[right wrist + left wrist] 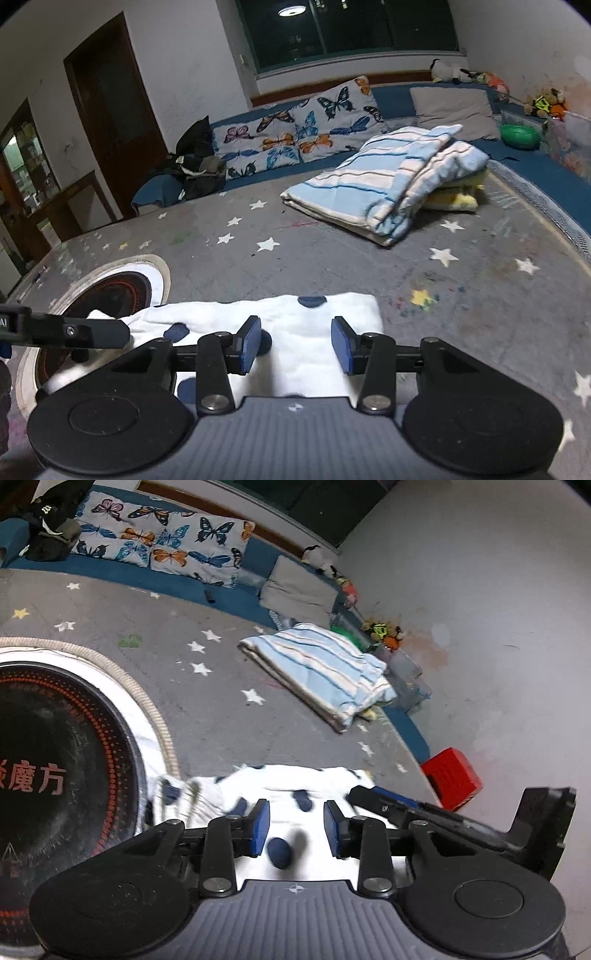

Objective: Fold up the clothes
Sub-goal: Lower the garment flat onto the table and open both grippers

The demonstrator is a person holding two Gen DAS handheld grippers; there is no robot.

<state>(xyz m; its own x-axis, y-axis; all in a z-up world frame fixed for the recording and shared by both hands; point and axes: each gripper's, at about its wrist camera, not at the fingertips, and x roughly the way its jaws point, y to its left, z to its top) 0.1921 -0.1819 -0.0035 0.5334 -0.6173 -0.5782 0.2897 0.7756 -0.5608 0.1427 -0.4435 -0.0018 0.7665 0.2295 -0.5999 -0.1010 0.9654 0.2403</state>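
A white garment with dark blue dots (295, 782) lies on the grey star-patterned mat; it also shows in the right wrist view (295, 317). My left gripper (295, 827) is open just above the garment, its blue pads apart with cloth between and below them. My right gripper (295, 345) is open over the garment's near edge. The right gripper's body shows in the left wrist view (461, 823), close beside the left one. The left gripper's body shows in the right wrist view (62, 330).
A round black heater plate with red markings (55, 775) sits at the left, the garment's edge partly over it. A folded striped blanket (388, 184) lies further out. A red box (452, 779) stands at the mat's edge. Butterfly cushions (295, 129) line the back.
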